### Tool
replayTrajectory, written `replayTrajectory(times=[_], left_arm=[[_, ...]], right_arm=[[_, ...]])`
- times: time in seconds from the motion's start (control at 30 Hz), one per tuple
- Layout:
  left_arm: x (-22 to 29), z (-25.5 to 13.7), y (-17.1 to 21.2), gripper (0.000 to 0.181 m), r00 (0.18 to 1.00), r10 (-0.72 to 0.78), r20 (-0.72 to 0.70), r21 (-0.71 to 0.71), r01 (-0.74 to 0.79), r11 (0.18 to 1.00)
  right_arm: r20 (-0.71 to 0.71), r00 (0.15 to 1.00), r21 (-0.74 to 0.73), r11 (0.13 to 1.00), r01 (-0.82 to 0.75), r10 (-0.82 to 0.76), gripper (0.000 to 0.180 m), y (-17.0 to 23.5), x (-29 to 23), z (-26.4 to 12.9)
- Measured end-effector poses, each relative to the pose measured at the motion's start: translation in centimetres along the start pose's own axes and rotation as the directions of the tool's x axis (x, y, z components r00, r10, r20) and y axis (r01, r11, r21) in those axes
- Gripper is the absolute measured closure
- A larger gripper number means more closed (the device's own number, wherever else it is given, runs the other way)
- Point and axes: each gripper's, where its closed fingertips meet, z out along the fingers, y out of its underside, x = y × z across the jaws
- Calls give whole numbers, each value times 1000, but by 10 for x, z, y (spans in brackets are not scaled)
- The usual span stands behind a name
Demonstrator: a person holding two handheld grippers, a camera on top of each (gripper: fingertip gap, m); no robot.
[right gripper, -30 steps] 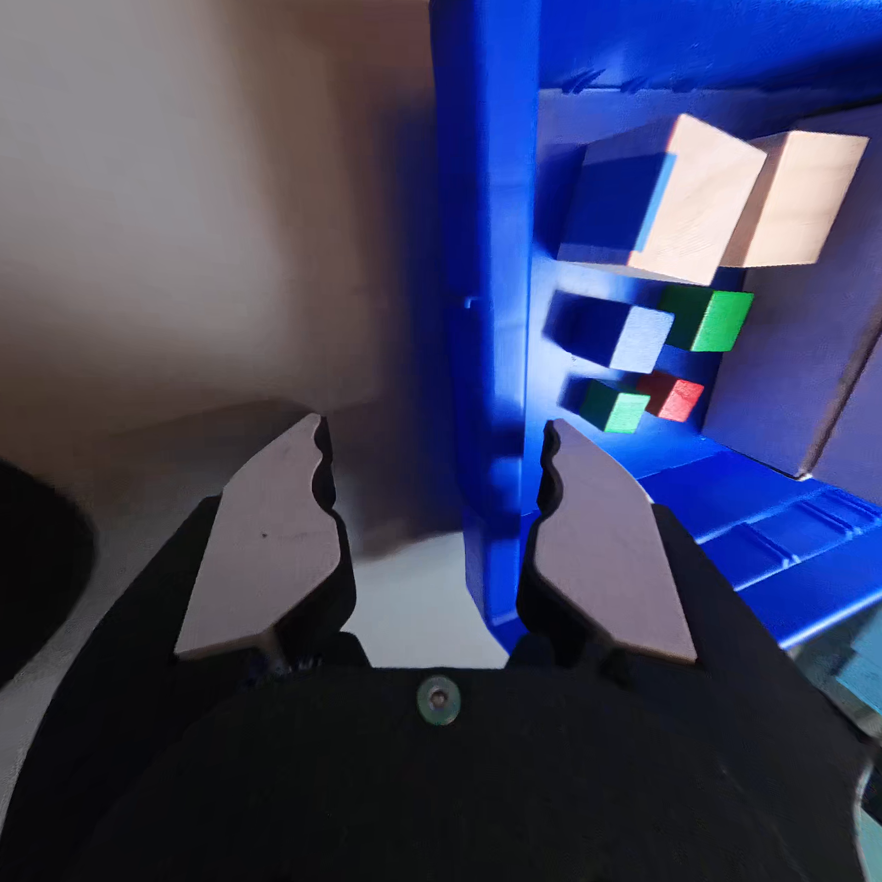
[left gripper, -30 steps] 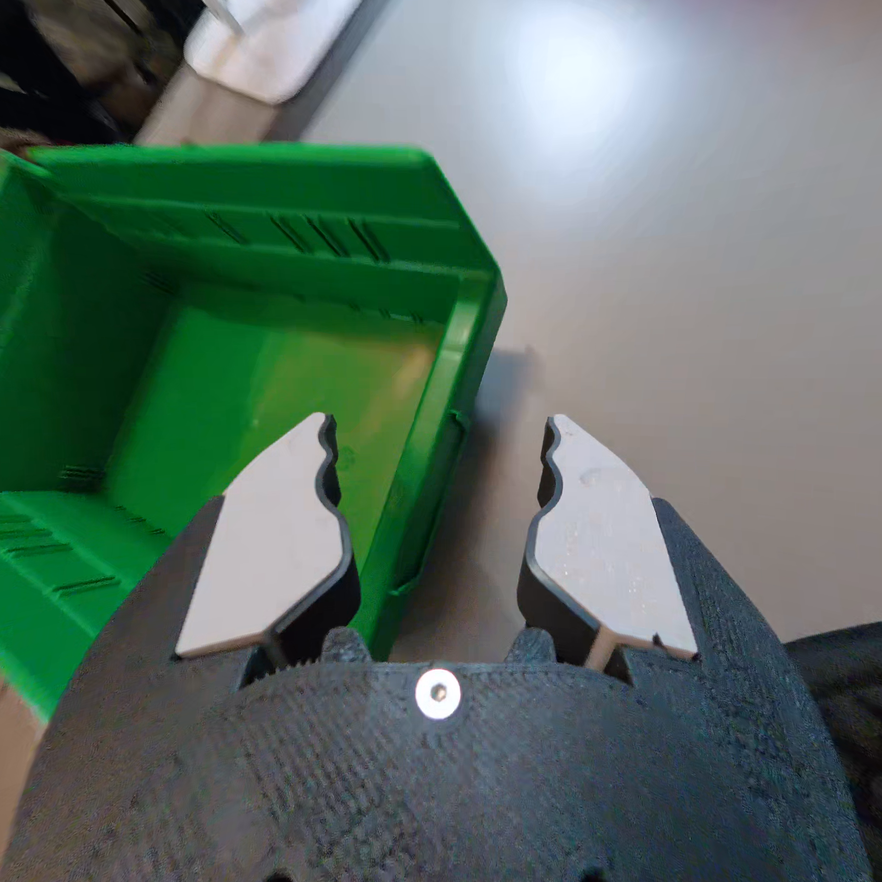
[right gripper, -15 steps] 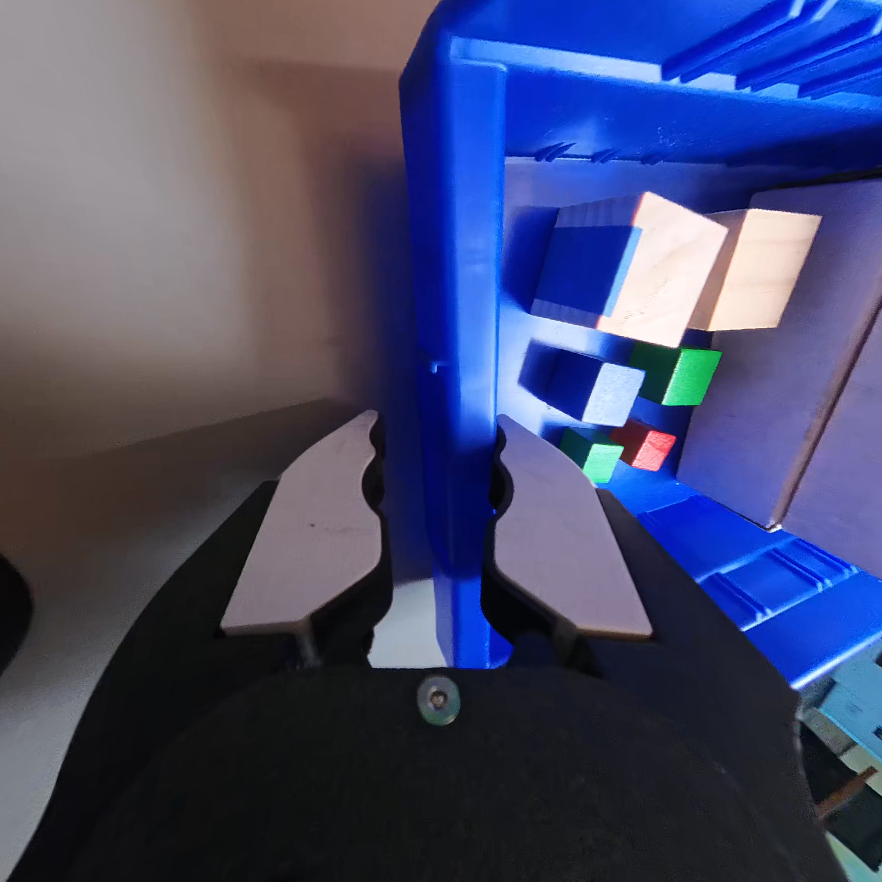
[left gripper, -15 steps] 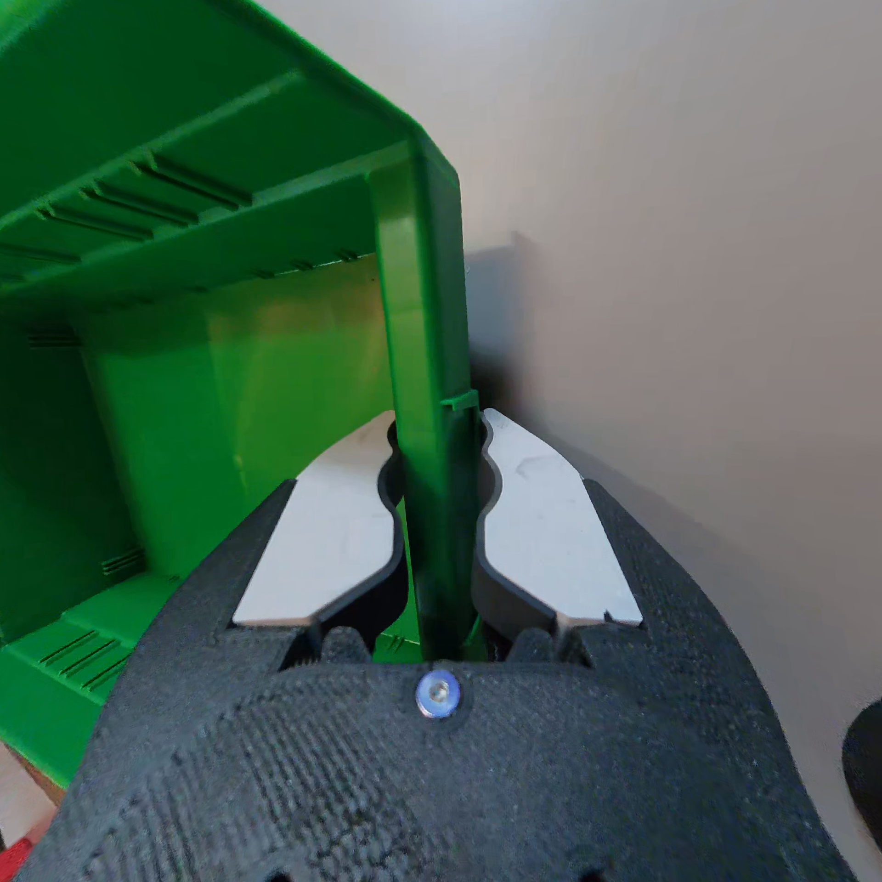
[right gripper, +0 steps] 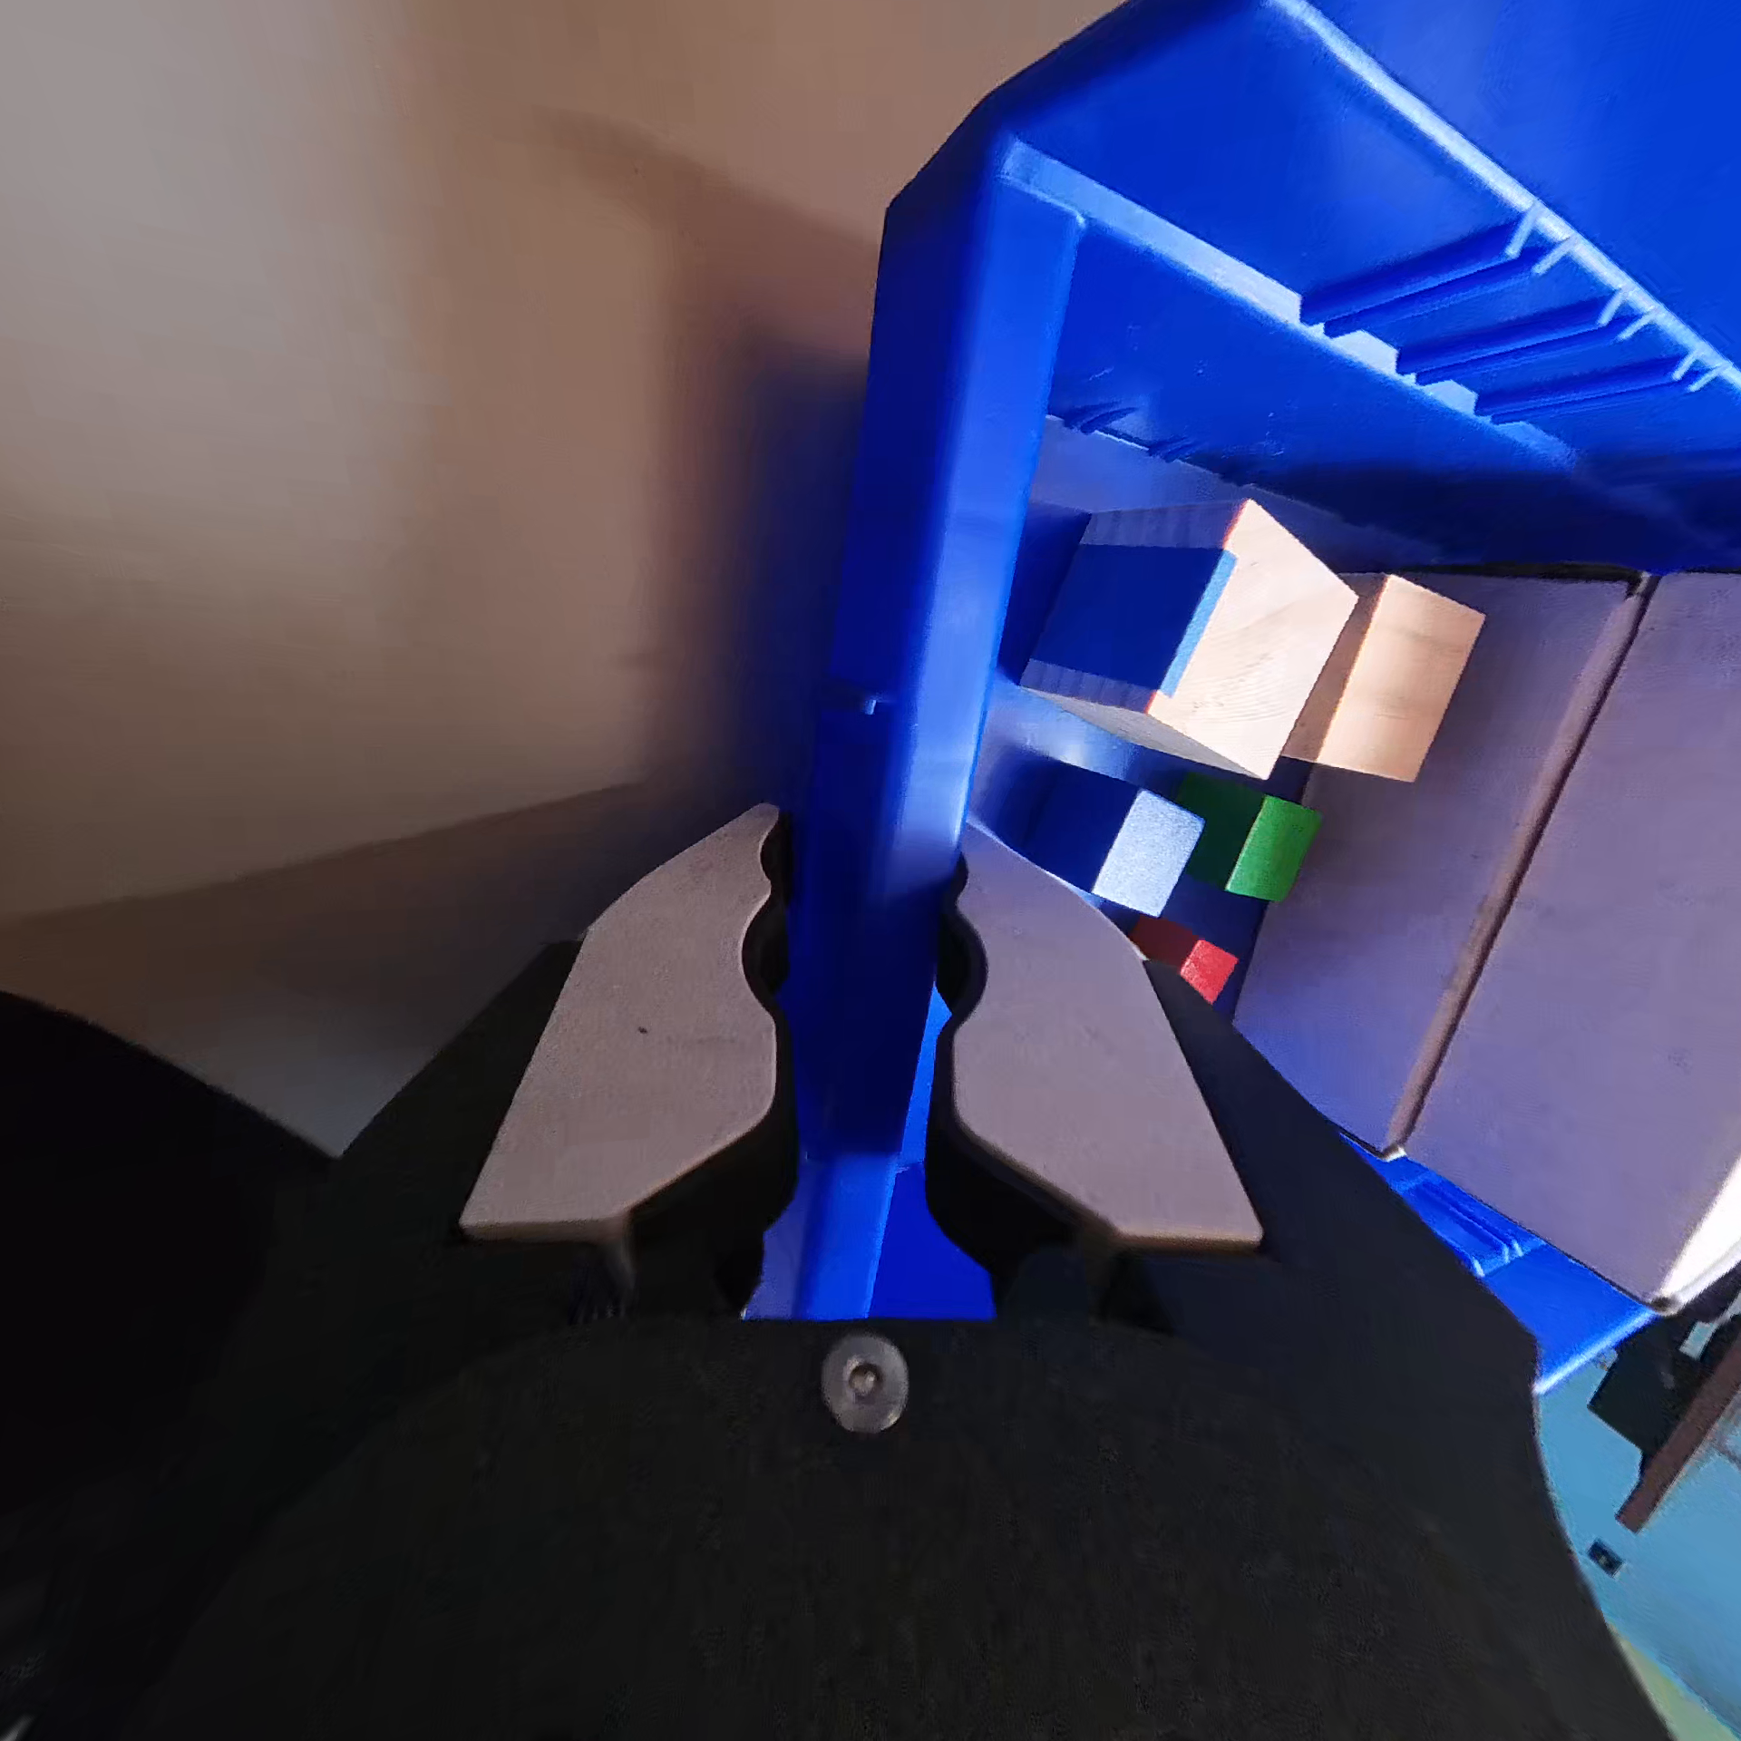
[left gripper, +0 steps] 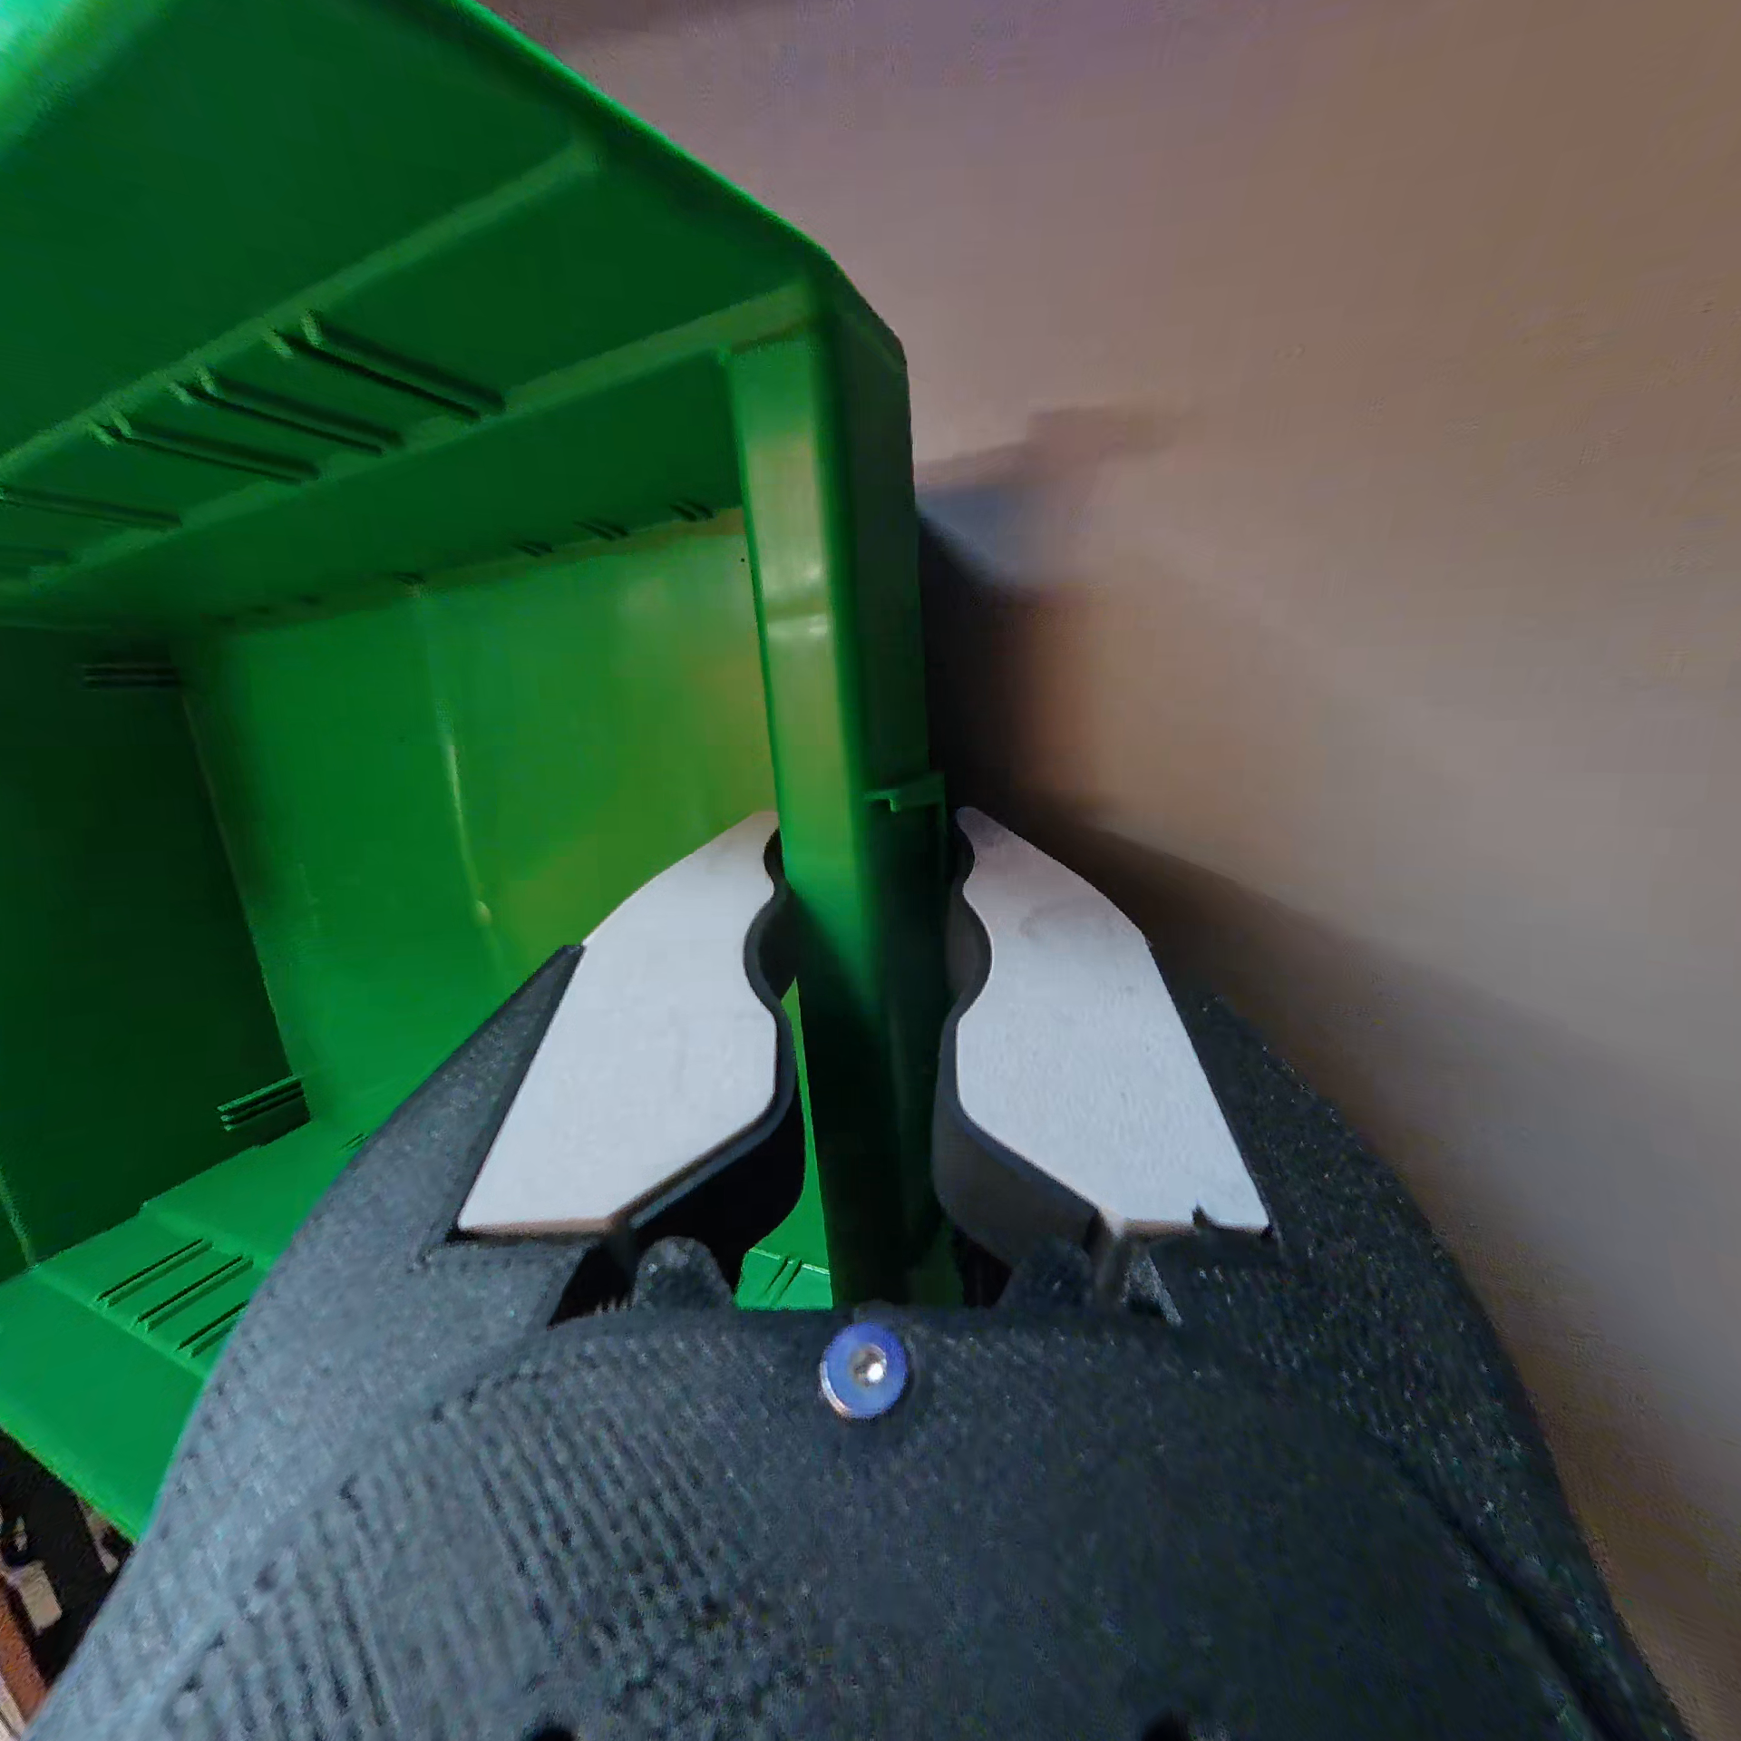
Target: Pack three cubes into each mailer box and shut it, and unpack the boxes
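Observation:
My left gripper (left gripper: 865,838) is shut on the right side wall of an empty green plastic bin (left gripper: 528,735), one finger inside and one outside. My right gripper (right gripper: 867,843) is shut on the left side wall of a blue plastic bin (right gripper: 928,528). Inside the blue bin lie two large wooden cubes (right gripper: 1253,650), a small blue cube (right gripper: 1145,853), a small green cube (right gripper: 1272,848) and a small red cube (right gripper: 1206,966). Flat cardboard mailer boxes (right gripper: 1545,904) stand against the bin's right side.
A pale tabletop (left gripper: 1366,471) lies right of the green bin, and also left of the blue bin in the right wrist view (right gripper: 377,471). A dark shape (right gripper: 113,1178) sits at the lower left of the right wrist view. The grippers' ends are close to 25 cm from one another.
Both grippers went from open beside the bin walls to shut on them. Both bins now sit more tilted and closer in view.

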Motion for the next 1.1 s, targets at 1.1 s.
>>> replayTrajectory(times=[1.1], left_arm=[[40,-31,-165,149,512,-850,-125,628,704,332]], right_arm=[[-168,114,641,196,-742,979,175,83,-7,-82]])
